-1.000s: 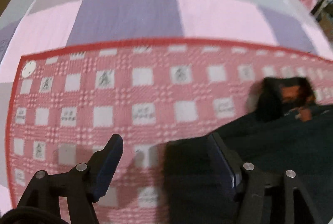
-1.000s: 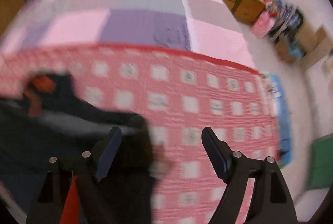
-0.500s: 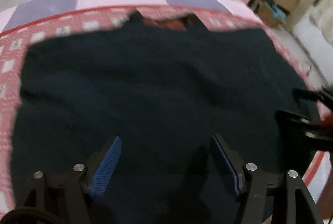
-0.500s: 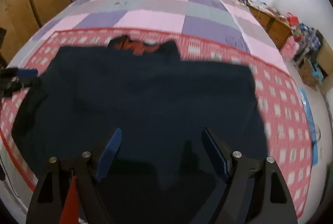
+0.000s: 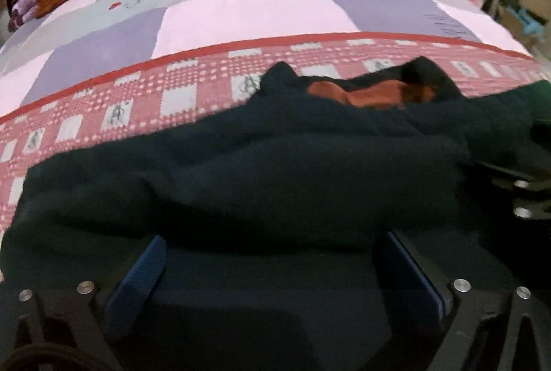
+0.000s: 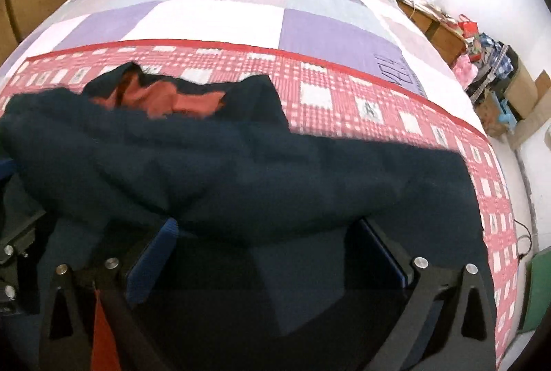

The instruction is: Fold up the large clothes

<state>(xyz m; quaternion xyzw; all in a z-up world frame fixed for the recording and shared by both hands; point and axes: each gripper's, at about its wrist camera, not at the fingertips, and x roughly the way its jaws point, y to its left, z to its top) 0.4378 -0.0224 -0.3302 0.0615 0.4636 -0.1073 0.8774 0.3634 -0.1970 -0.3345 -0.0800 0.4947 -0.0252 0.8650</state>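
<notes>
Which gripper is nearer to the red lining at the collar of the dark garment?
Neither clearly. The red lining lies right of centre in the left gripper's view and left of centre in the right gripper's; both hover over the garment's near edge.

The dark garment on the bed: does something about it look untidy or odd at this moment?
Yes. The dark garment is bunched in a thick rumpled ridge across the red checked blanket, not flat. Its rust-red lining shows at the collar.

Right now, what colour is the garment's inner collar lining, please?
Rust orange lining, clearest in the right wrist view.
</notes>
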